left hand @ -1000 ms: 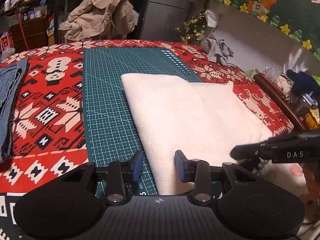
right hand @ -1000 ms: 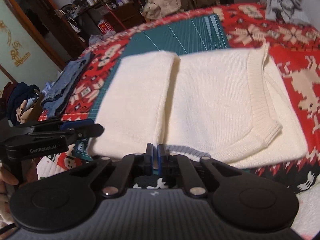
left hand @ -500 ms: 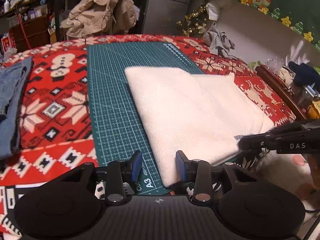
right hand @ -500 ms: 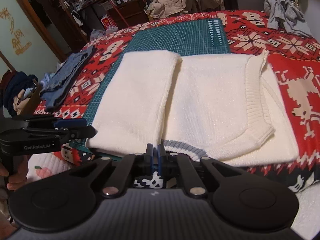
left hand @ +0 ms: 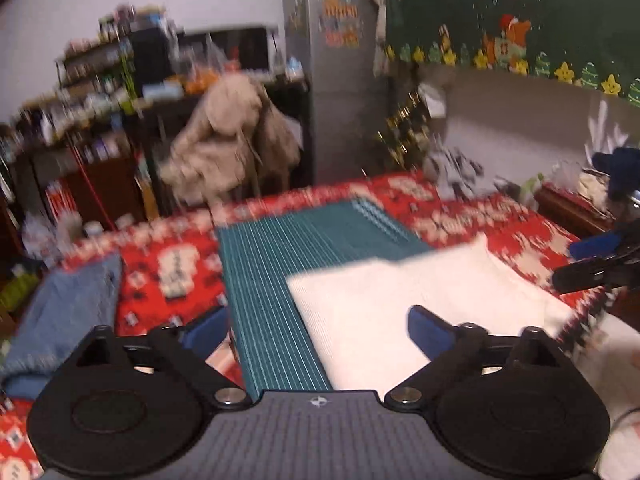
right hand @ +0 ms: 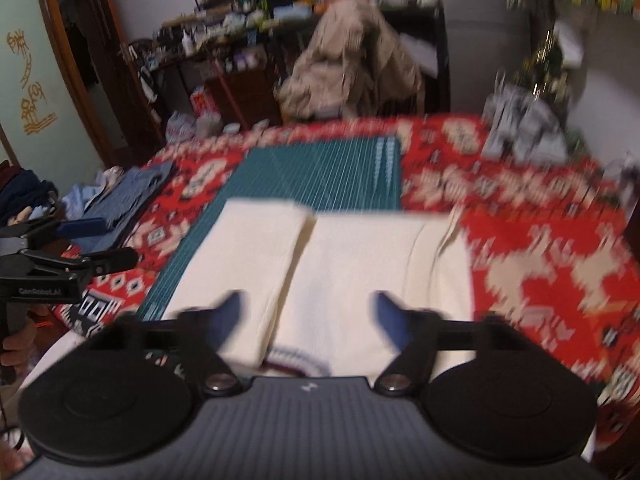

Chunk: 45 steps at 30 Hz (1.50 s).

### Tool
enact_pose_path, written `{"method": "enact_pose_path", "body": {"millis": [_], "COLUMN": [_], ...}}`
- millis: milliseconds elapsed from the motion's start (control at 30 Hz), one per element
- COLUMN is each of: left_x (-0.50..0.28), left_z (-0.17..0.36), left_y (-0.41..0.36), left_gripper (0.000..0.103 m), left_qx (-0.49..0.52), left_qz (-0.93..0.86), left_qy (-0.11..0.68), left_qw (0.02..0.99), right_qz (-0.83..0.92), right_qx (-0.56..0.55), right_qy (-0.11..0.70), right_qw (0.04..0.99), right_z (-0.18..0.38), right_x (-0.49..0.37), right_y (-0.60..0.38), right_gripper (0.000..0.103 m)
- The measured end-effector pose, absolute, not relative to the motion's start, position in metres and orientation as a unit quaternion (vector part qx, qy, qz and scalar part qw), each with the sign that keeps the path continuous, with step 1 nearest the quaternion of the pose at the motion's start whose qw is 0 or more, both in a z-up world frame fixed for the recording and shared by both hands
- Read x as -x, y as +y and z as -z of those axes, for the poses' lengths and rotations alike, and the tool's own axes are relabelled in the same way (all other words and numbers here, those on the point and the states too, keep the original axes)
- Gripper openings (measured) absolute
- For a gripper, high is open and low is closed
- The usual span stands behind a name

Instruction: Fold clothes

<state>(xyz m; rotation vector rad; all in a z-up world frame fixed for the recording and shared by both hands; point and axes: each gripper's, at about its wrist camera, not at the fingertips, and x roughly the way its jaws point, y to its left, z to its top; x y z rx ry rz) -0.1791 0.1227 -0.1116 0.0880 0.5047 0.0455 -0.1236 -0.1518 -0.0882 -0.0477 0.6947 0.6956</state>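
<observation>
Lived-in home room: cluttered shelves [left hand: 100,92], fridge [left hand: 336,76], Christmas banner [left hand: 516,12] (festive), coat heap [right hand: 352,56].

Right gripper [right hand: 308,316], previously closed at the near hem of the cream sweater [right hand: 360,272], now spread wide, holding nothing. Left gripper [left hand: 316,330] opened wider. Both raised and pulled back; views blurred.

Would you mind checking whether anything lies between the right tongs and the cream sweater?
Nothing visible does. The right tongs are open just above the near edge of the cream sweater, with no object between them.
</observation>
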Motion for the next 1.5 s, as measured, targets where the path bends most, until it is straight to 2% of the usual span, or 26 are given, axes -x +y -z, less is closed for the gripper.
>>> {"method": "enact_pose_path", "body": {"millis": [100, 267, 467, 633, 733, 767, 800, 833, 867, 900, 933, 1000, 1167, 1200, 1233, 1267, 1433, 1500], "left_x": [0.175, 0.156, 0.126, 0.096, 0.083, 0.08, 0.076, 0.072, 0.068, 0.065, 0.062, 0.058, 0.053, 0.053, 0.053, 0.053, 0.054, 0.052], "left_z": [0.105, 0.102, 0.112, 0.122, 0.131, 0.134, 0.137, 0.141, 0.144, 0.147, 0.15, 0.156, 0.17, 0.172, 0.174, 0.173, 0.165, 0.169], "left_y": [0.115, 0.117, 0.132, 0.159, 0.171, 0.173, 0.175, 0.176, 0.175, 0.175, 0.175, 0.177, 0.179, 0.179, 0.179, 0.179, 0.175, 0.17], "left_gripper": [0.103, 0.103, 0.102, 0.102, 0.092, 0.081, 0.071, 0.064, 0.047, 0.033, 0.029, 0.021, 0.018, 0.018, 0.018, 0.018, 0.018, 0.018], "left_qx": [-0.071, -0.038, 0.005, 0.084, 0.128, 0.135, 0.133, 0.129, 0.128, 0.131, 0.134, 0.14, 0.137, 0.137, 0.137, 0.138, 0.137, 0.129], "left_qz": [-0.058, -0.028, -0.005, 0.041, 0.052, 0.052, 0.045, 0.038, 0.033, 0.034, 0.036, 0.042, 0.052, 0.053, 0.053, 0.053, 0.073, 0.081], "left_qy": [0.231, 0.254, 0.238, 0.271, 0.276, 0.275, 0.278, 0.283, 0.29, 0.297, 0.303, 0.314, 0.332, 0.335, 0.336, 0.336, 0.324, 0.332], "left_qw": [0.969, 0.966, 0.971, 0.958, 0.951, 0.951, 0.95, 0.95, 0.948, 0.945, 0.943, 0.938, 0.932, 0.931, 0.93, 0.93, 0.933, 0.931], "right_qz": [-0.344, -0.342, -0.335, -0.337, -0.338, -0.341, -0.342, -0.342, -0.342, -0.341, -0.34, -0.338, -0.344, -0.347, -0.351, -0.354, -0.35, -0.34], "right_qx": [0.035, 0.043, 0.047, 0.014, -0.007, -0.012, -0.015, -0.017, -0.019, -0.022, -0.025, -0.03, -0.066, -0.071, -0.074, -0.077, -0.015, -0.002], "right_qy": [0.314, 0.298, 0.238, 0.269, 0.29, 0.301, 0.314, 0.325, 0.337, 0.35, 0.362, 0.385, 0.432, 0.434, 0.433, 0.431, 0.375, 0.379], "right_qw": [0.884, 0.89, 0.911, 0.902, 0.895, 0.89, 0.886, 0.881, 0.877, 0.872, 0.868, 0.858, 0.831, 0.828, 0.827, 0.826, 0.858, 0.861], "right_z": [0.072, 0.061, 0.067, 0.086, 0.098, 0.103, 0.109, 0.116, 0.122, 0.128, 0.134, 0.146, 0.173, 0.175, 0.176, 0.177, 0.156, 0.157], "right_x": [0.124, 0.119, 0.101, 0.067, 0.047, 0.04, 0.032, 0.025, 0.018, 0.011, 0.005, -0.008, -0.029, -0.031, -0.033, -0.034, -0.014, -0.013], "right_y": [-0.149, -0.134, -0.116, -0.098, -0.088, -0.084, -0.079, -0.074, -0.069, -0.065, -0.061, -0.053, -0.04, -0.038, -0.037, -0.036, -0.029, -0.027], "right_gripper": [0.102, 0.102, 0.102, 0.102, 0.102, 0.102, 0.099, 0.09, 0.082, 0.065, 0.051, 0.042, 0.042, 0.037, 0.014, 0.01, 0.009, 0.009]}}
